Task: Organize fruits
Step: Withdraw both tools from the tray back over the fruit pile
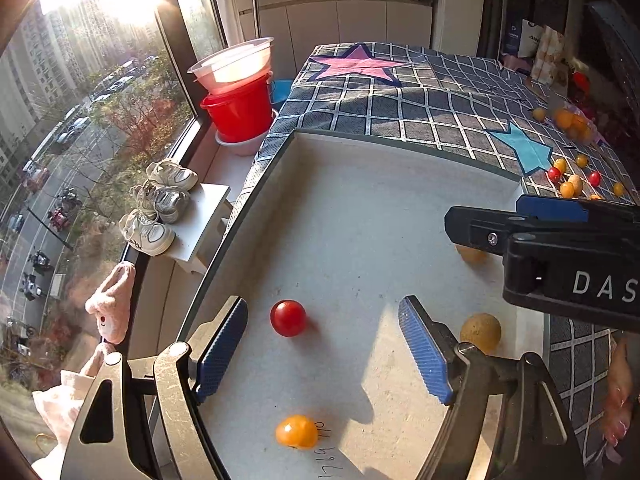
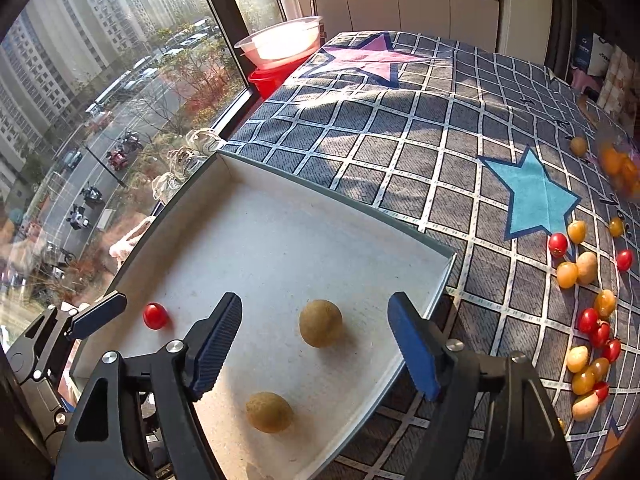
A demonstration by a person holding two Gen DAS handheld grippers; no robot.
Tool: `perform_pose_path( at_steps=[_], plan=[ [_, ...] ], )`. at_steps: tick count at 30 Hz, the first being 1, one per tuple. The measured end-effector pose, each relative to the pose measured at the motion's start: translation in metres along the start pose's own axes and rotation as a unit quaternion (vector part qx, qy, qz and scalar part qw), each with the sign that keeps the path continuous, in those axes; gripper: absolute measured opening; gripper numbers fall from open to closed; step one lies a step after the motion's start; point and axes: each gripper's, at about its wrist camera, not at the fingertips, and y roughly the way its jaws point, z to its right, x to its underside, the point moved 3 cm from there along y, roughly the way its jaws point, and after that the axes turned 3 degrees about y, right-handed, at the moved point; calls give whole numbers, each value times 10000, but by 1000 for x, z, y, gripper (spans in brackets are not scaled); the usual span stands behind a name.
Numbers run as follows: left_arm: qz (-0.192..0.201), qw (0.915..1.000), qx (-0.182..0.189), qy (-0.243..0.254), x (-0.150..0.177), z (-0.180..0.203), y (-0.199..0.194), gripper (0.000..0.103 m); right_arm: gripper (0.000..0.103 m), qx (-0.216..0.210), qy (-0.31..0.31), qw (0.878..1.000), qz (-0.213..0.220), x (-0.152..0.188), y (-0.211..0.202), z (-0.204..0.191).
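A shallow white tray [image 1: 360,200] lies on a checked cloth [image 1: 400,96]. In the left wrist view my left gripper [image 1: 323,350] is open and empty over the tray, with a red cherry tomato [image 1: 288,318] lying between its fingers, an orange tomato [image 1: 297,432] nearer, and a brown longan [image 1: 480,332] to the right. My right gripper [image 2: 316,344] is open and empty above a brown longan [image 2: 321,323]; a second longan [image 2: 269,412] lies nearer. It also shows in the left wrist view [image 1: 560,252]. Loose fruits [image 2: 588,320] lie on the cloth to the right.
A red bucket [image 1: 240,112] with a clear basin [image 1: 236,64] on it stands by the window at the back left. White shoes [image 1: 160,204] sit on a small ledge left of the tray. A bag of orange fruits [image 2: 618,164] lies at the far right.
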Motion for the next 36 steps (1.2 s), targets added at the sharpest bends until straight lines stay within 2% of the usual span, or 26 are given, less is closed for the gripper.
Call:
perform_pose_path(
  at_steps=[6,12,18,24,30,36],
  plan=[
    [167,9998,64,81,1,12,-20,79,80,20,197,9996,221,6,-30,16],
    [378,9988,148,274,2,35,-44,79,81,45,531,9981,316,20,-54,50],
    [562,9965,299,539,3,68,-67,79,81,327,764,9957,415,48,-82,97],
    [645,9919,612,911,8,120,-83,79,81,733,1036,9911,391,83,-102,155],
    [543,9859,789,1374,21,179,-76,79,81,1075,1254,9857,330,111,-115,206],
    [367,9825,643,1707,33,213,-49,79,81,1176,1259,9847,249,127,-111,229]
  ],
)
